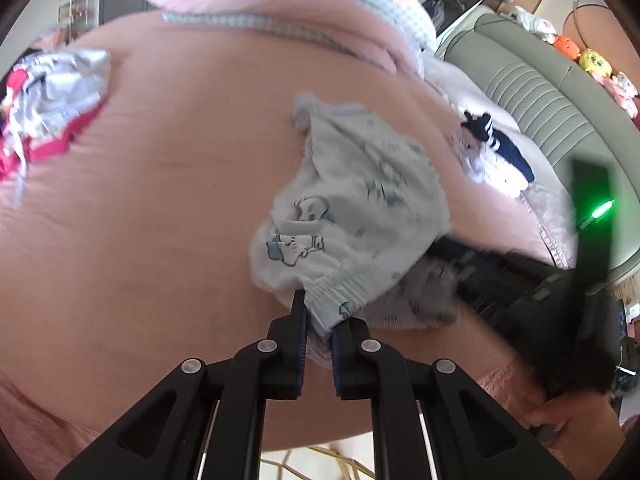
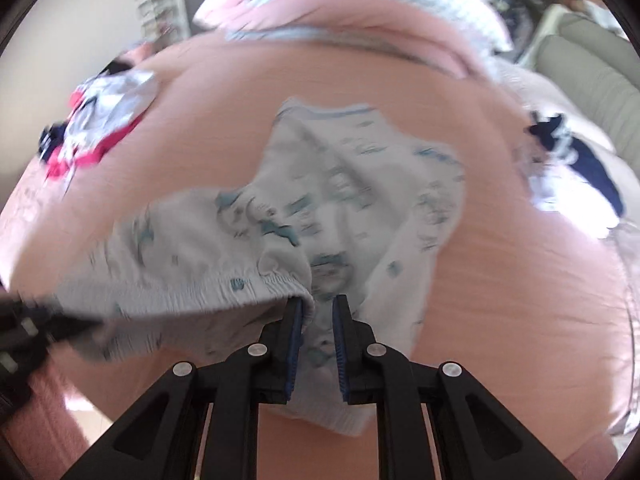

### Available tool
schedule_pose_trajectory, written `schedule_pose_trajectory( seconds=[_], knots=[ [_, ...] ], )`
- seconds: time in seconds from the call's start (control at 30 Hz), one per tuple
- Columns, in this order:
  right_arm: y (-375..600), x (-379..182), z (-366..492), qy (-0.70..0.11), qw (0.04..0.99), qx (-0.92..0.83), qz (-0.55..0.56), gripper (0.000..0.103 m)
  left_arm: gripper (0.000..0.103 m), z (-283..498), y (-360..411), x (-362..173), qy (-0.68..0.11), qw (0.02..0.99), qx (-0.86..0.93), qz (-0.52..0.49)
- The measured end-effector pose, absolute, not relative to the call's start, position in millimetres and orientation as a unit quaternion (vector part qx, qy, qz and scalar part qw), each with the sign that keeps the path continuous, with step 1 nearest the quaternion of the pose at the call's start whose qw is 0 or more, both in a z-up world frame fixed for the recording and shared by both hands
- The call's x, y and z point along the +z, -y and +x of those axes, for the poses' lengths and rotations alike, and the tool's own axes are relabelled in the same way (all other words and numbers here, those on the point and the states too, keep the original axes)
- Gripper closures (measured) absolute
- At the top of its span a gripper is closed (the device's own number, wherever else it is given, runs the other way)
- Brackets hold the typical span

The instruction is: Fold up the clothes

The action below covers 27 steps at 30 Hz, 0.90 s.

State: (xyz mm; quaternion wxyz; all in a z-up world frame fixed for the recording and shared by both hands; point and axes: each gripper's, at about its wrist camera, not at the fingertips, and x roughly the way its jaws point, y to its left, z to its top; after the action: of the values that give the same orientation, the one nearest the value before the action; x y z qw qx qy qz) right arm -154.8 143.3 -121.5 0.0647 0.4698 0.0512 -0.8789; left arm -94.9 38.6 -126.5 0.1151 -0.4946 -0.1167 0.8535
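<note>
Right wrist view blurred by motion: print on the pale shorts (image 2: 352,200) not readable. Waistband lying between the fingers (image 2: 294,320) of the right gripper (image 2: 318,312), contact with the pads not clear. Left gripper (image 2: 24,328) cut off by the left edge and smeared. Clothes pile (image 2: 104,116) too blurred to separate. In the left wrist view, plush toys (image 1: 596,62) too small to identify.
</note>
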Motion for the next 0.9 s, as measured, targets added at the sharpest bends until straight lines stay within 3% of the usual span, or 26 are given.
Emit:
schedule_pose_trajectory(
  seconds=[0.23, 0.43, 0.57, 0.7, 0.9],
  knots=[
    [-211, -44, -127, -0.038, -0.027, -0.935, 0.351, 0.095, 0.083, -104, -48, -146, 0.143, 0.072, 0.849, -0.504],
    [-224, -39, -120, -0.008, 0.09, -0.907, 0.411, 0.092, 0.08, -98, -44, -138, 0.14, 0.053, 0.868, -0.473],
    [-203, -80, -126, -0.057, 0.121, -0.875, 0.465, 0.092, 0.08, -94, -36, -126, 0.126, 0.04, 0.883, -0.45],
    [-198, -126, -148, -0.044, 0.124, -0.84, 0.527, 0.091, 0.08, -91, -28, -127, 0.14, 0.046, 0.876, -0.459],
    [-192, -126, -144, -0.032, 0.155, -0.82, 0.55, 0.076, 0.08, -91, -19, -129, 0.148, 0.041, 0.872, -0.465]
  ],
)
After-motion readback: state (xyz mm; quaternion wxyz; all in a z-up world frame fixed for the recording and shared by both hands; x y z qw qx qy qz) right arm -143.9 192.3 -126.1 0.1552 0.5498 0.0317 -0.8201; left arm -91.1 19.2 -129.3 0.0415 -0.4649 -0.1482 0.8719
